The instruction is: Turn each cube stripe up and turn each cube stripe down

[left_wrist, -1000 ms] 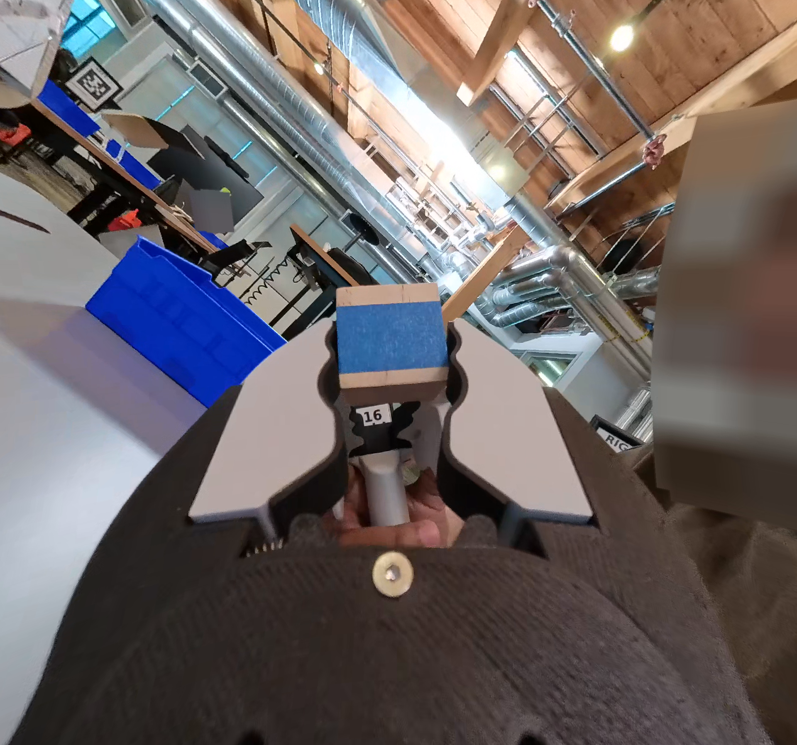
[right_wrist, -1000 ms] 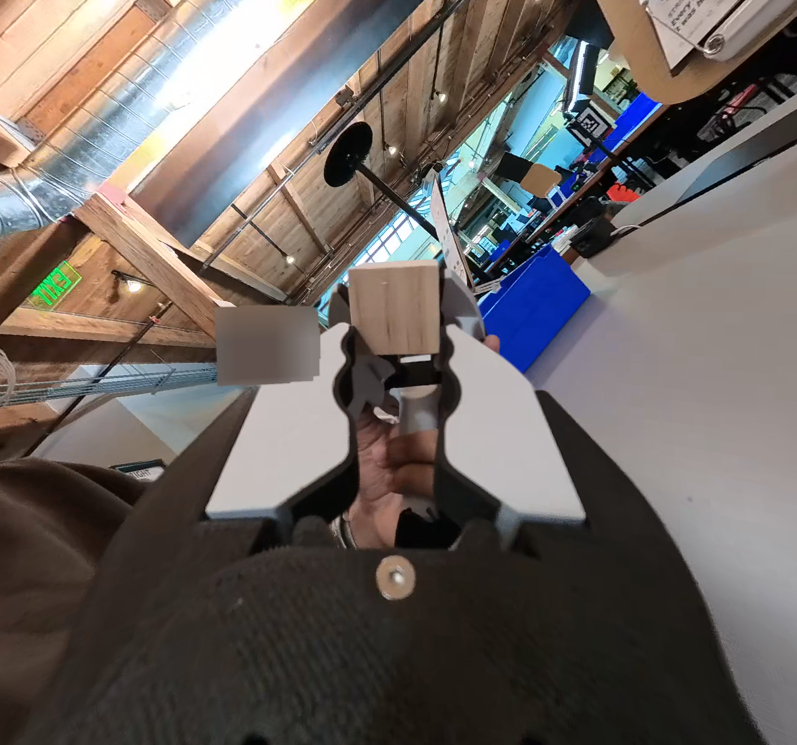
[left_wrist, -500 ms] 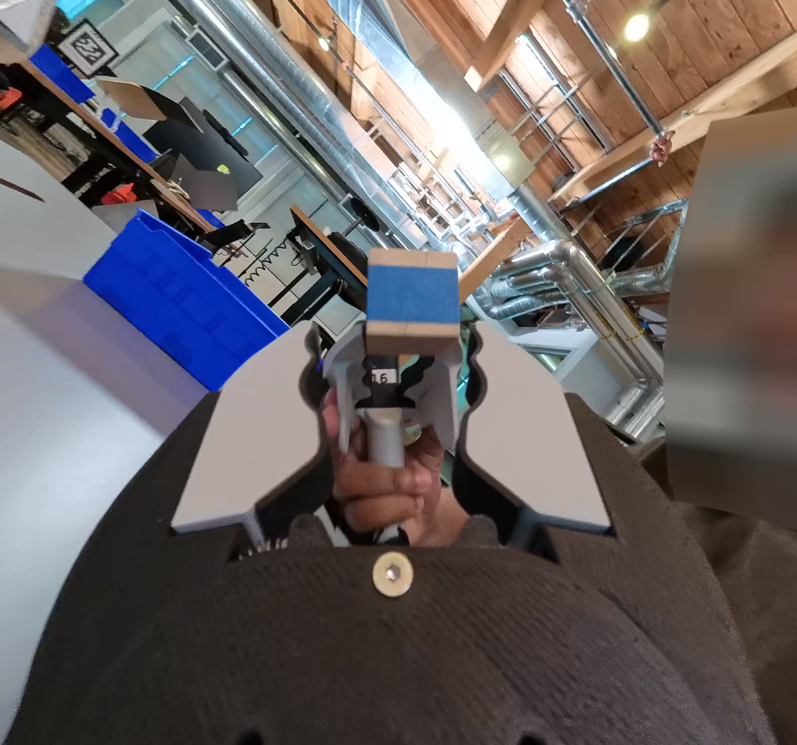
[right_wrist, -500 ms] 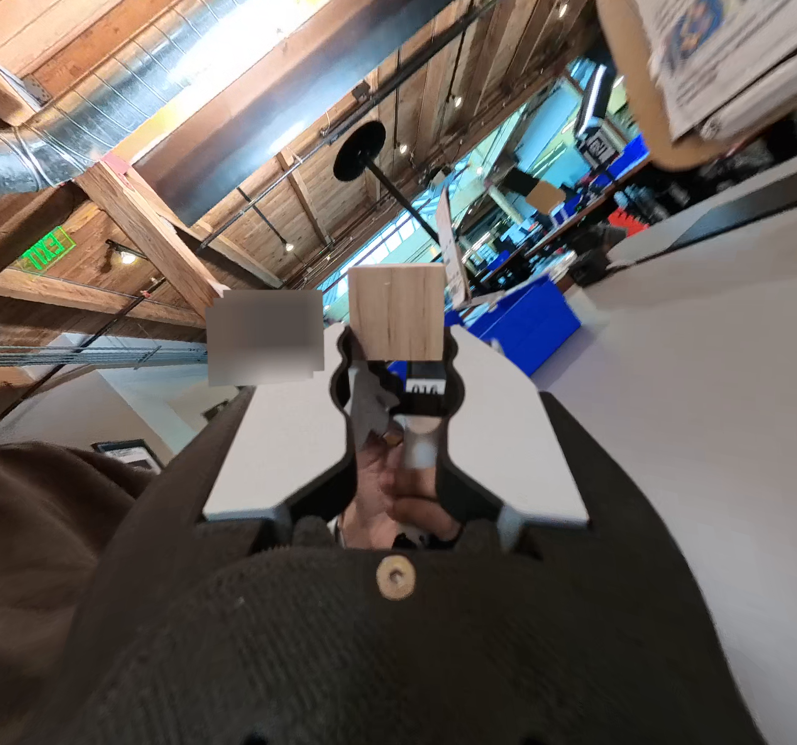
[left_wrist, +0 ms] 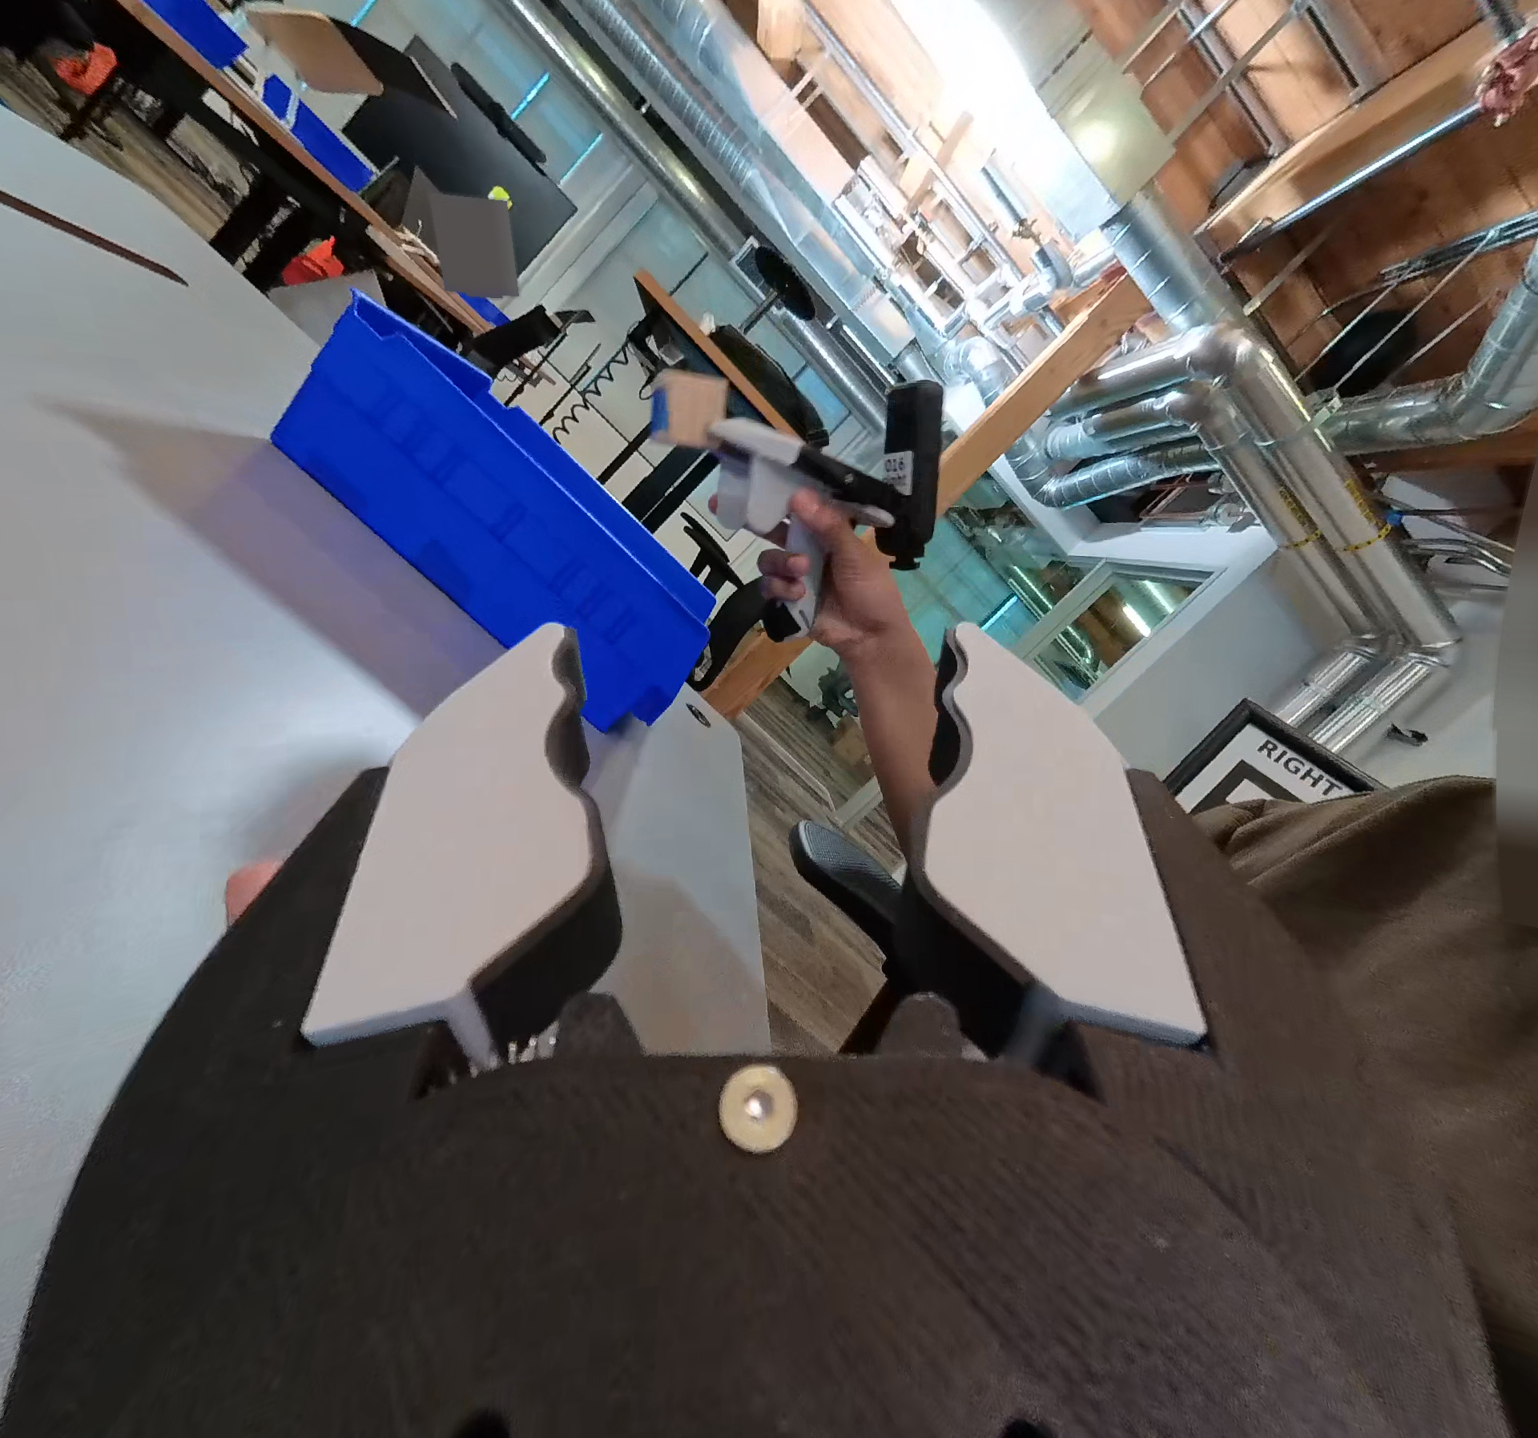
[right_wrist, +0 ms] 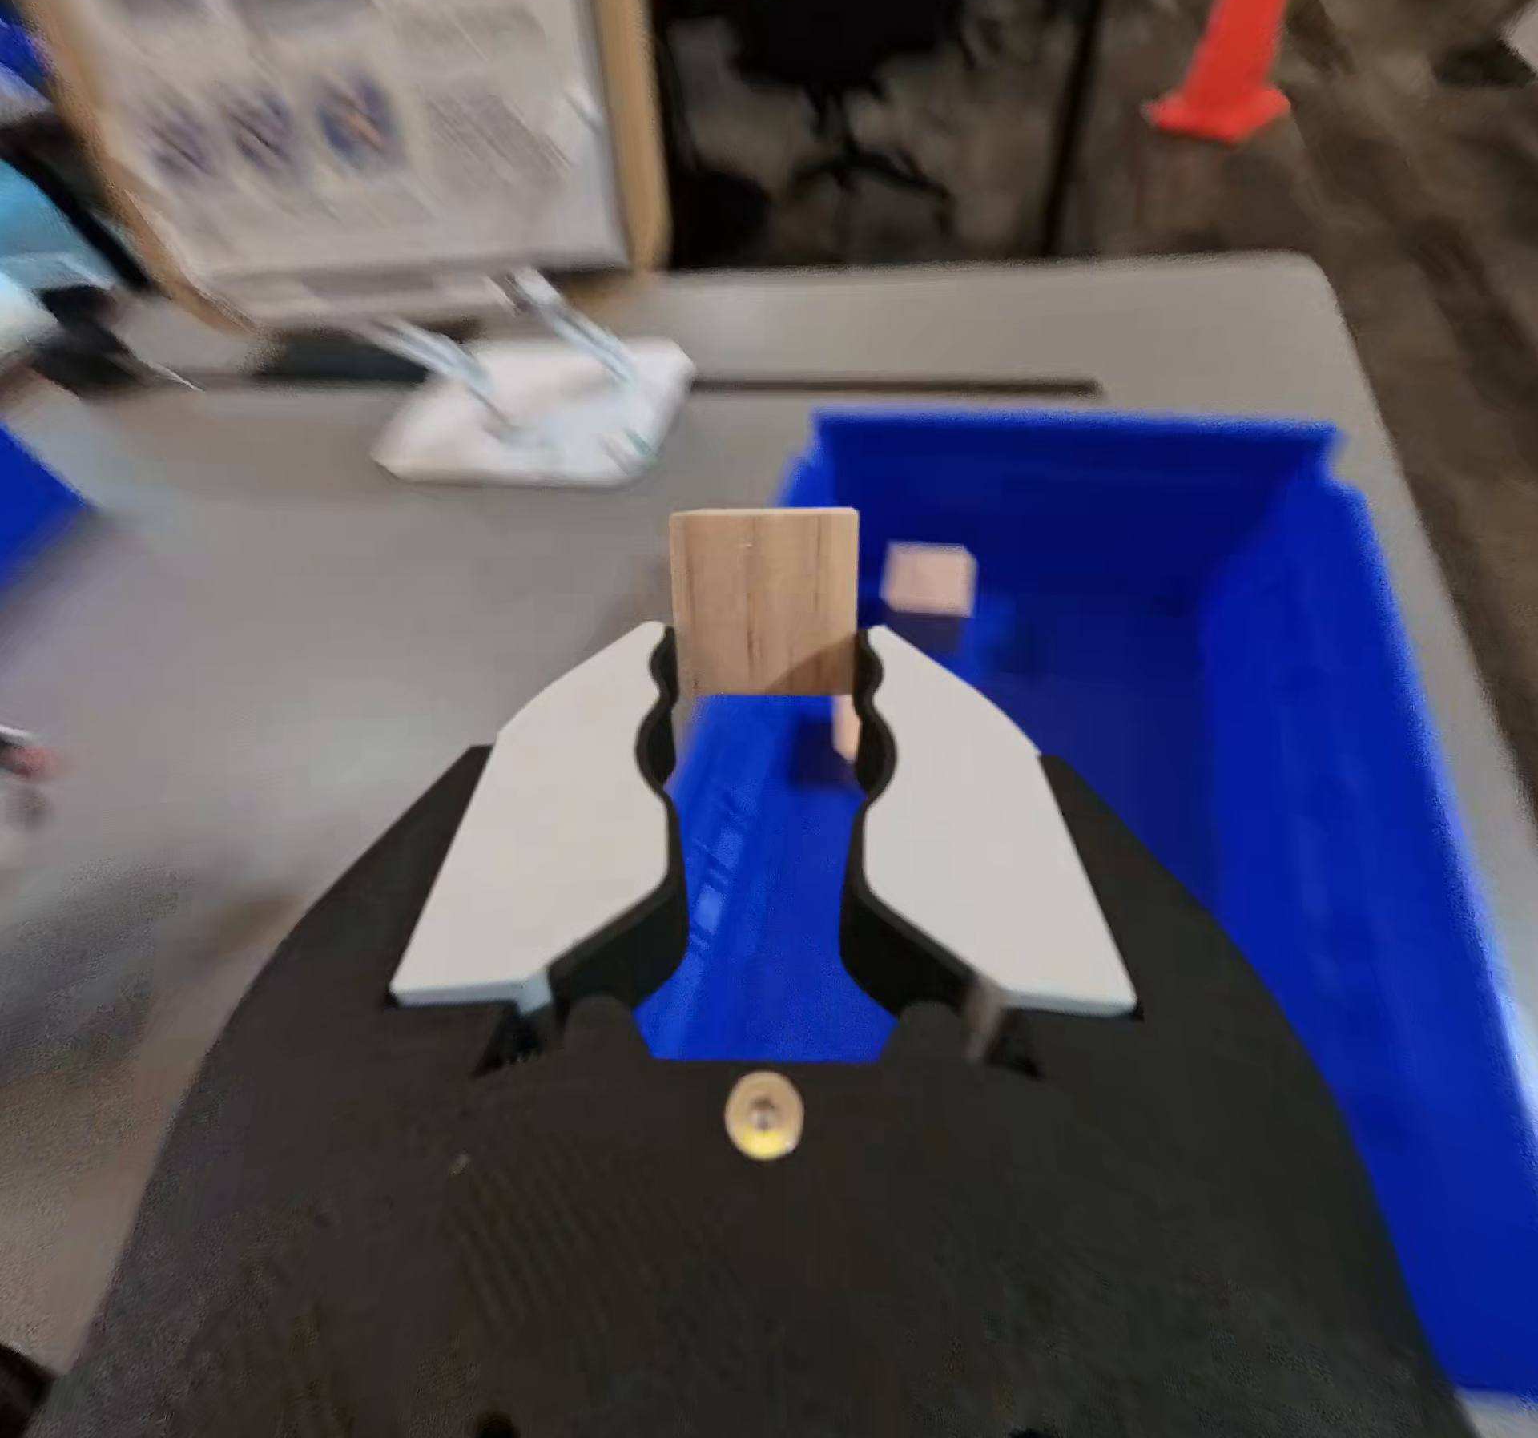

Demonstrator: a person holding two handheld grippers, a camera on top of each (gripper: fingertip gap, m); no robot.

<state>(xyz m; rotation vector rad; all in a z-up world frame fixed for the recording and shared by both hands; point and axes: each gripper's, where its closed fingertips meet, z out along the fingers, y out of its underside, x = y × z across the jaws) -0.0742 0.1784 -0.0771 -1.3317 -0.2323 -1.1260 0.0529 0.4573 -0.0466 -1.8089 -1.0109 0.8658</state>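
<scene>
My right gripper (right_wrist: 761, 649) is shut on a plain-faced wooden cube (right_wrist: 764, 599) and holds it above the near-left part of a blue bin (right_wrist: 1332, 732). Another wooden cube (right_wrist: 928, 578) lies inside the bin, and a further cube (right_wrist: 845, 724) shows partly behind my right finger. My left gripper (left_wrist: 757, 674) is open and empty, raised above the grey table (left_wrist: 166, 649). In the left wrist view the right gripper (left_wrist: 703, 424) shows farther off in a hand, holding the cube (left_wrist: 691, 403), whose blue stripe faces left.
The blue bin (left_wrist: 483, 499) stands on the table near its far edge. A white stand base (right_wrist: 541, 416) and a tilted board with sheets (right_wrist: 333, 91) are at the back of the table. An orange cone (right_wrist: 1223, 41) stands on the floor beyond.
Both grippers held the cube between them. My left gripper opened and let go. My right gripper carried the cube away and swung down over the blue bin.
</scene>
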